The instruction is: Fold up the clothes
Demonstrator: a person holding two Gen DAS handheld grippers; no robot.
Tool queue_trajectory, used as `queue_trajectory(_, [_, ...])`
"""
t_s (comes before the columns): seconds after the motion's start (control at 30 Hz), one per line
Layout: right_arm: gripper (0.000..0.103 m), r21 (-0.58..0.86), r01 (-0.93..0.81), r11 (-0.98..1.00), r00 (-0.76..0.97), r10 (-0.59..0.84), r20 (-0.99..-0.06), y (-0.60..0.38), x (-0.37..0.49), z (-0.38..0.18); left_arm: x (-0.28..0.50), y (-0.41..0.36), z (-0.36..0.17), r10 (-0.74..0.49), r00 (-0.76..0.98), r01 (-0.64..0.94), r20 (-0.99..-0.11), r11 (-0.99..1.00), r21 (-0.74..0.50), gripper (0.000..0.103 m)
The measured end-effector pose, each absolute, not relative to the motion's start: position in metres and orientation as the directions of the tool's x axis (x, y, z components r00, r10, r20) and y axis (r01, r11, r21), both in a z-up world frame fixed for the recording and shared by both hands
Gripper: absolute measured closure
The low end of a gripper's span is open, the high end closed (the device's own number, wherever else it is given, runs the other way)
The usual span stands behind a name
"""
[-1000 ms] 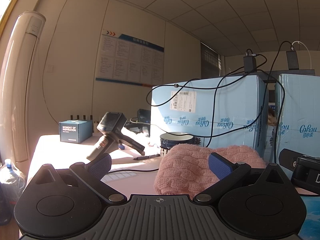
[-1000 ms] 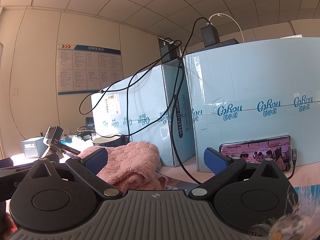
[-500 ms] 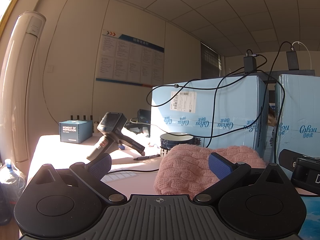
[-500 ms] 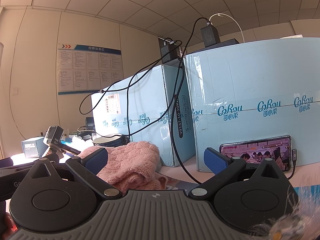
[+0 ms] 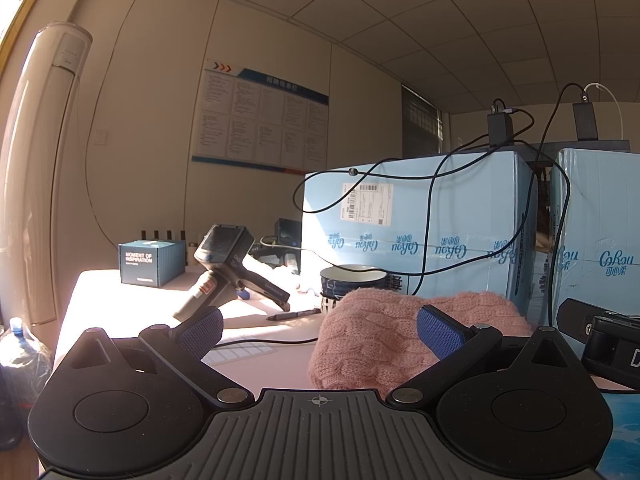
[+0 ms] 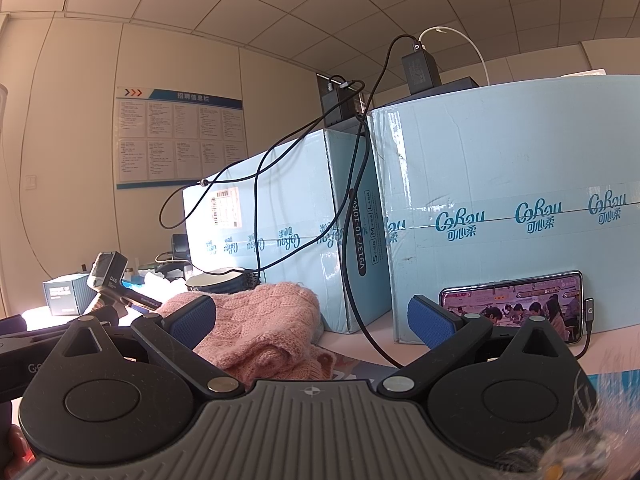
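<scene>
**Both grippers wide apart, sweater bunched on the table**

Currently, through my left wrist camera, I see the left gripper (image 5: 318, 326) with its blue pads spread wide and nothing between them. Ahead of it the pink sweater (image 5: 404, 332) lies in a rumpled heap on the table (image 5: 272, 364), its near edge partly hidden behind the right-hand finger (image 5: 440, 330); I cannot tell whether that pad touches the knit. A bowl (image 5: 354, 280) stands just behind the sweater, with a pen (image 5: 294, 314) lying to its left. Further left sit a black handheld device (image 5: 226, 268) and a small dark box (image 5: 151, 262). Two pale blue cartons (image 5: 420, 220) rise behind, draped with black cables (image 5: 430, 184).

From my right wrist camera, the right gripper (image 6: 310, 318) is likewise opened wide and holds nothing. The sweater (image 6: 260, 320) lies left of centre, just beyond the left-hand pad (image 6: 192, 316), in front of the bowl (image 6: 218, 278). A phone (image 6: 514, 302) with a lit screen leans against the nearer carton (image 6: 500, 200), behind the right-hand pad. A cable (image 6: 356, 300) hangs between the two cartons down to the table.
</scene>
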State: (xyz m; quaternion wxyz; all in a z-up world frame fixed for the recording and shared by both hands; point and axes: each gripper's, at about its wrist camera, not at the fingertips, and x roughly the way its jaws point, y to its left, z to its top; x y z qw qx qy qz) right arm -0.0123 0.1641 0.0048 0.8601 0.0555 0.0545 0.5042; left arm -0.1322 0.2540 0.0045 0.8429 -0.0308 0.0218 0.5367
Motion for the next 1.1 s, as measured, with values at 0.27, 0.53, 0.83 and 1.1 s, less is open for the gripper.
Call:
queue_trajectory(0.27, [0.000, 0.151, -0.861, 0.486, 0.486, 0.873, -0.038, 0.1642, -0.0125, 0.0049, -0.1320, 0.2537, 0.0043, 0.904, 0.422, -0.907, -0.072, 0.421, -0.030, 0.000])
queue_trajectory(0.53, [0.000, 0.150, -0.861, 0.486, 0.486, 0.873, -0.038, 0.1643, -0.0126, 0.0050, -0.1327, 0.2534, 0.0046, 0.904, 0.422, -0.907, -0.071, 0.421, -0.032, 0.000])
queue_trajectory(0.83, [0.000, 0.151, -0.861, 0.486, 0.486, 0.873, -0.038, 0.1643, -0.0126, 0.0050, -0.1329, 0.2538, 0.0043, 0.903, 0.423, -0.906, -0.075, 0.422, -0.036, 0.000])
queue_trajectory(1.1, [0.000, 0.151, -0.861, 0.485, 0.486, 0.873, -0.038, 0.1643, -0.0125, 0.0048, -0.1340, 0.2546, 0.0037, 0.900, 0.429, -0.904, -0.082, 0.426, -0.044, 0.000])
